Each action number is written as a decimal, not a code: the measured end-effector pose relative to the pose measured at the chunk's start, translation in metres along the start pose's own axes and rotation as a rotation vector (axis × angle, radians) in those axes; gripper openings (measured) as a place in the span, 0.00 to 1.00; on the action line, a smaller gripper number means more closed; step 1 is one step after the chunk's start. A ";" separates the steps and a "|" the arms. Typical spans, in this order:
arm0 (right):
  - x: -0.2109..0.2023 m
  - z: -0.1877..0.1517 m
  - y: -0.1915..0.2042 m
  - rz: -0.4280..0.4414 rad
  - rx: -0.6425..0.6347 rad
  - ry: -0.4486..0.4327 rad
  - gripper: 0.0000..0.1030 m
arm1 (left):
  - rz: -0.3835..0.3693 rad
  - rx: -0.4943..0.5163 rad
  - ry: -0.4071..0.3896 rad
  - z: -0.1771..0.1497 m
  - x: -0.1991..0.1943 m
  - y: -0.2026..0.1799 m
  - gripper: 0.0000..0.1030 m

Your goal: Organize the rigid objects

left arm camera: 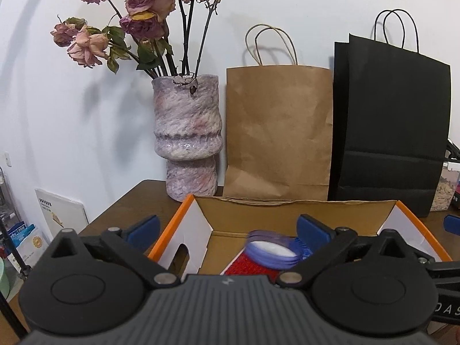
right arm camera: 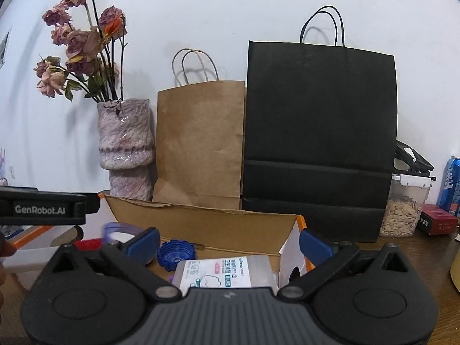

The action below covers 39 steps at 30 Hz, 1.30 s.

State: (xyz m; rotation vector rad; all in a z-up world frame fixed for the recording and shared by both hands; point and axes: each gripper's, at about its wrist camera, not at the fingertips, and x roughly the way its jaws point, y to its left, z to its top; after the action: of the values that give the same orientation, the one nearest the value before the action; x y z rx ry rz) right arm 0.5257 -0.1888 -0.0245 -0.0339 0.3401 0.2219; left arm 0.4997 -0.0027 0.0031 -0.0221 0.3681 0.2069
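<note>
On a brown counter (left arm camera: 138, 198), left to right, stood a vase of dried roses (left arm camera: 187, 135), a brown paper bag (left arm camera: 277, 132) and a black paper bag (left arm camera: 391, 123). In front, an open cardboard box (left arm camera: 287, 215) held a purple lid (left arm camera: 271, 248) and blue cap (right arm camera: 176, 254). The left gripper (left arm camera: 228, 227) and right gripper (right arm camera: 230, 243) had fingers (left arm camera: 312, 227) spread wide, holding nothing.

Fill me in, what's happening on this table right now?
A person holds two grippers over an open cardboard box on the wooden table. The left gripper and right gripper both stand open, holding nothing. Inside the box lie a purple-rimmed lid, a blue cap, a red item and a printed packet. Behind stand a vase and two paper bags.
</note>
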 end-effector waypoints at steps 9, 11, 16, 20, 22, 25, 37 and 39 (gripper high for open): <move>-0.009 0.001 -0.002 -0.013 0.011 -0.019 1.00 | -0.014 -0.004 -0.012 0.003 -0.010 0.002 1.00; -0.015 0.002 -0.002 -0.014 0.012 -0.031 1.00 | -0.017 0.000 -0.023 0.003 -0.016 0.002 1.00; -0.035 0.004 -0.001 -0.003 0.002 -0.064 1.00 | -0.028 -0.016 -0.045 0.003 -0.037 0.006 1.00; -0.055 0.002 0.001 -0.005 -0.008 -0.073 1.00 | -0.037 -0.023 -0.060 0.002 -0.056 0.010 1.00; -0.066 0.001 0.001 -0.002 -0.005 -0.074 1.00 | -0.043 -0.023 -0.061 0.001 -0.066 0.011 1.00; -0.084 -0.001 0.002 -0.003 0.002 -0.079 1.00 | -0.054 -0.021 -0.064 -0.002 -0.081 0.014 1.00; -0.157 -0.012 0.013 -0.003 0.007 -0.081 1.00 | -0.085 -0.004 -0.082 -0.019 -0.154 0.031 1.00; -0.170 -0.016 0.016 -0.007 0.003 -0.078 1.00 | -0.090 0.000 -0.078 -0.024 -0.167 0.034 1.00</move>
State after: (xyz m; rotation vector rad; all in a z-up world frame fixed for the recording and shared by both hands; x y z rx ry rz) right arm 0.3613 -0.2102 0.0175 -0.0231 0.2627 0.2156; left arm 0.3318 -0.0032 0.0414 -0.0304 0.2890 0.1188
